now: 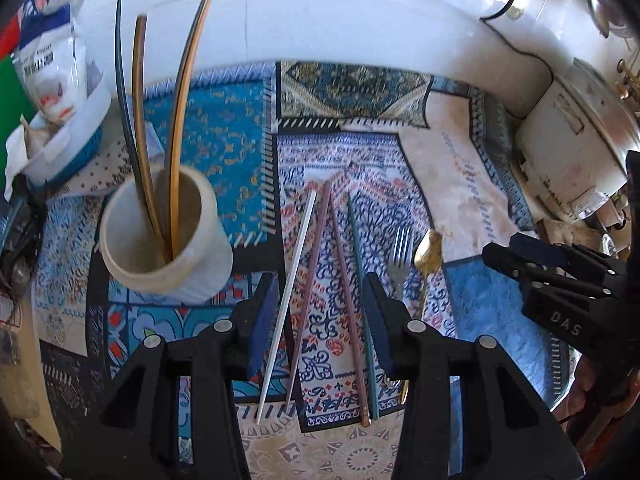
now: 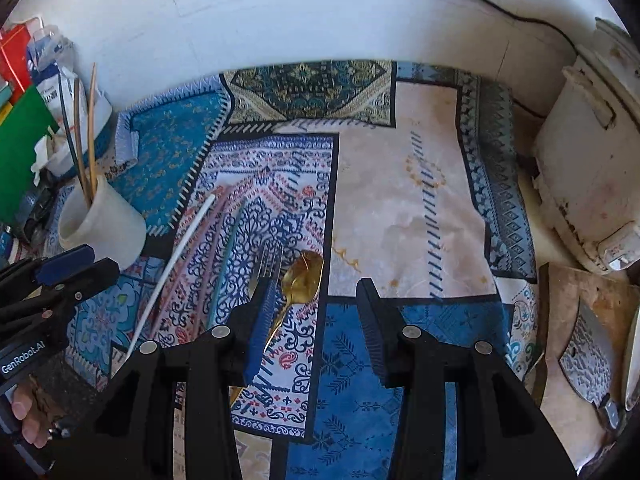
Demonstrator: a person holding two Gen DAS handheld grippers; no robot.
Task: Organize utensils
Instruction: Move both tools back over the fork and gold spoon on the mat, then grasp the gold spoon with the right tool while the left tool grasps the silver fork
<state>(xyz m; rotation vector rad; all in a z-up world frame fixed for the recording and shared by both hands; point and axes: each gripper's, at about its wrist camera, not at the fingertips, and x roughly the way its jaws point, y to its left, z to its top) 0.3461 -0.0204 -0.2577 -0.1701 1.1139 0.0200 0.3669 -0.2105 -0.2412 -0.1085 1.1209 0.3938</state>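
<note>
A cream ceramic cup (image 1: 160, 240) stands on the patterned cloth and holds three chopsticks (image 1: 176, 120). It also shows in the right wrist view (image 2: 104, 224). On the cloth lie a white chopstick (image 1: 292, 280), two pink chopsticks (image 1: 316, 264), a teal chopstick (image 1: 360, 264), a silver fork (image 1: 400, 252) and a gold spoon (image 1: 428, 252). My left gripper (image 1: 320, 308) is open and empty above the loose chopsticks. My right gripper (image 2: 316, 316) is open and empty, just right of the gold spoon (image 2: 302, 276) and fork (image 2: 268, 264).
A white rice cooker (image 2: 592, 184) stands at the right, with a cutting board and cleaver (image 2: 588, 344) in front of it. A bag and blue basket (image 1: 60, 112) sit at the back left by the white wall. A black cable (image 2: 500, 12) runs along the wall.
</note>
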